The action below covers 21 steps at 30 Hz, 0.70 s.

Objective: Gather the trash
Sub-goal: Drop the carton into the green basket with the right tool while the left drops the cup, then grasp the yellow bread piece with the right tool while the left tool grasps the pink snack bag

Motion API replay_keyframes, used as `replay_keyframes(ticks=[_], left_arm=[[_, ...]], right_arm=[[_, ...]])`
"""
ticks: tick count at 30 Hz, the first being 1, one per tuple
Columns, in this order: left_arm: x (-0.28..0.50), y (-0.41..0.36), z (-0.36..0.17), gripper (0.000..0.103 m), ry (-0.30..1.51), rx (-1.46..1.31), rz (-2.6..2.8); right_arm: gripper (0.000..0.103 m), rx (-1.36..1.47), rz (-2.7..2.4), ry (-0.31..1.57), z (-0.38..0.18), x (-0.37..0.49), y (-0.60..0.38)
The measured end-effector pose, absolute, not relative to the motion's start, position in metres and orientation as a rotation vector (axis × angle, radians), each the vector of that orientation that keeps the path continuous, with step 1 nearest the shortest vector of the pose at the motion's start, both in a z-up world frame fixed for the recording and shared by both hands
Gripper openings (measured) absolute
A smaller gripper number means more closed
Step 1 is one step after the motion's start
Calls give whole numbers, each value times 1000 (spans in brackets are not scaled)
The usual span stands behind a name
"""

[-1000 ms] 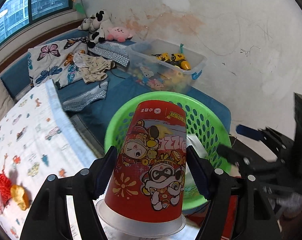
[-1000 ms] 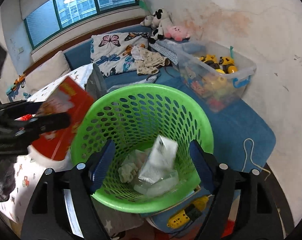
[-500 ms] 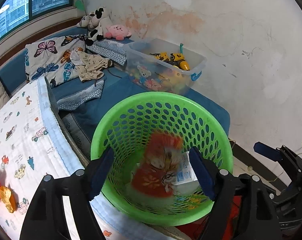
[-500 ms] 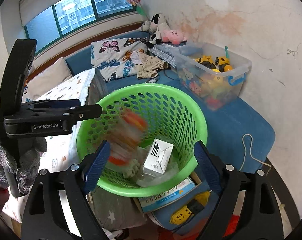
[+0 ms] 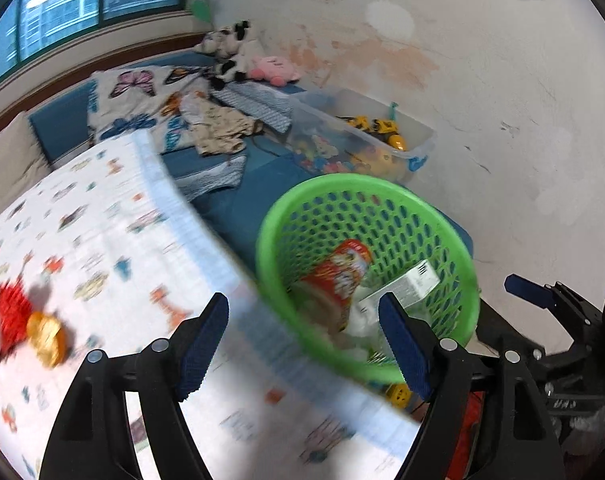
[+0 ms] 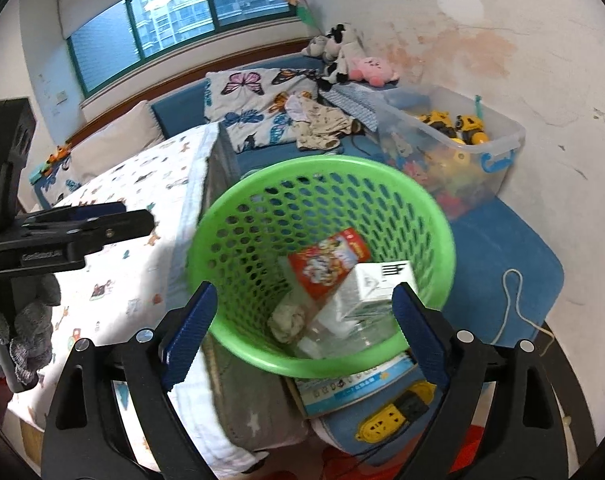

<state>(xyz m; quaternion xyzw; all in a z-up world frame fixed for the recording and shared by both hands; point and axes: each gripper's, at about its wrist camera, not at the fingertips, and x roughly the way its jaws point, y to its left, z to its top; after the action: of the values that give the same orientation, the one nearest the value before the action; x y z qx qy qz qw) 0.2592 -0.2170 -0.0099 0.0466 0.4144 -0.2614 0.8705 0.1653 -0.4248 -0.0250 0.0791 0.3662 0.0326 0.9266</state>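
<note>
A: Count of containers?
B: Two. One green basket [image 6: 322,184], one clear bin [image 6: 502,136] of toys by the wall.
A: Basket contents?
B: One red cup [image 6: 326,264] on its side, one white carton [image 6: 378,280], one crumpled wad [image 6: 288,318], clear plastic beneath.
A: Grippers?
B: Left gripper [image 5: 302,340] released, empty. Right gripper [image 6: 302,328] jaws opening, gripping nothing, basket showing between them.

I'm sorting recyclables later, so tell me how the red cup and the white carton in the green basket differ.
The red cup is a round, tapered tub printed with cartoon figures; the white carton is a plain box with dark print. The red cup lies nearer the basket's middle, the white carton against its right wall. Both lie tilted on the other trash.
</note>
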Motion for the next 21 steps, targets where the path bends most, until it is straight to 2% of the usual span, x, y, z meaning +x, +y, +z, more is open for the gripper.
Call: replay_keyframes(ticks=[11, 21], left_arm=[[241, -109, -11, 74, 853, 36, -367], [241, -15, -9, 70, 833, -4, -199]], right_arm=[[88, 126, 197, 780, -28, 181, -365], [88, 48, 348, 796, -25, 207, -288]])
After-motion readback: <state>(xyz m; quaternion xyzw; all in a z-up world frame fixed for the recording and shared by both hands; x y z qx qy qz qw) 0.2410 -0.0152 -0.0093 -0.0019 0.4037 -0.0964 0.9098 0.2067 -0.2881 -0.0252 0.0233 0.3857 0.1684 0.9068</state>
